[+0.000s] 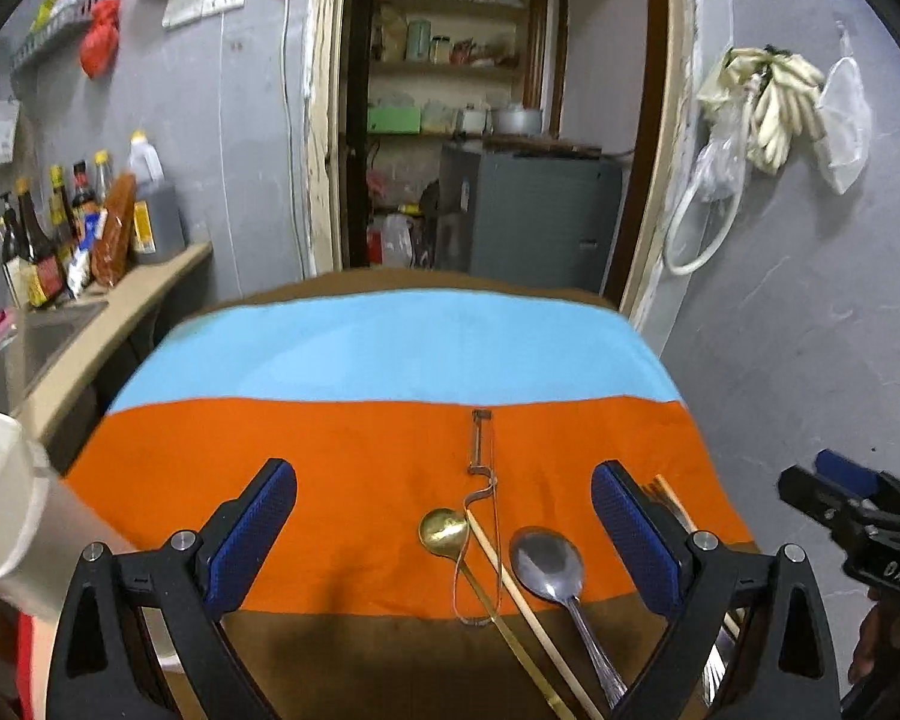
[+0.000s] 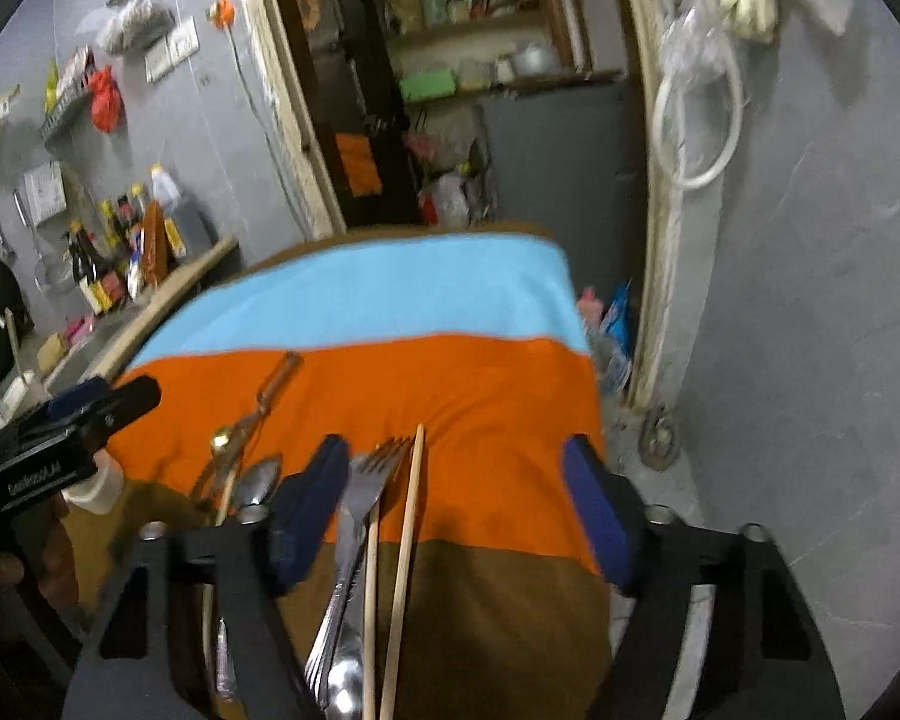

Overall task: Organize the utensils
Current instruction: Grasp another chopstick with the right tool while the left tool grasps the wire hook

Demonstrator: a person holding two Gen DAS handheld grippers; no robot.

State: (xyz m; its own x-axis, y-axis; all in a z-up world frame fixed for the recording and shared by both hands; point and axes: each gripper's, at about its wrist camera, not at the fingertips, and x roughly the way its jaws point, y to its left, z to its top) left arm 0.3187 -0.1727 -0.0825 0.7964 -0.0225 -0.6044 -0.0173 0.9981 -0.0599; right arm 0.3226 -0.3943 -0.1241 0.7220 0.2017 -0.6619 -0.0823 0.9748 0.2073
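Utensils lie on a cloth striped blue, orange and brown [image 1: 342, 456]. My left gripper [image 1: 444, 471] is open above the cloth's near part. Between and below its fingers lie a gold spoon [image 1: 444, 531], a steel spoon [image 1: 547, 561], a wooden chopstick [image 1: 513, 582] and a thin wire-framed tool [image 1: 481, 450]. My right gripper [image 2: 459, 456] is also open. A steel fork [image 2: 369, 480] and two chopsticks [image 2: 411, 516] lie between its blue pads without being pinched. To the left of it I see the steel spoon [image 2: 261, 480], the gold spoon [image 2: 222, 438] and the wire tool [image 2: 276, 384].
A white cup [image 1: 0, 492] stands at the table's left edge, beside the left gripper [image 2: 78, 420]. The right gripper [image 1: 840, 498] shows at the right edge of the left wrist view. A counter with sauce bottles [image 1: 60, 228] runs along the left wall. A doorway [image 1: 480, 120] opens beyond the table.
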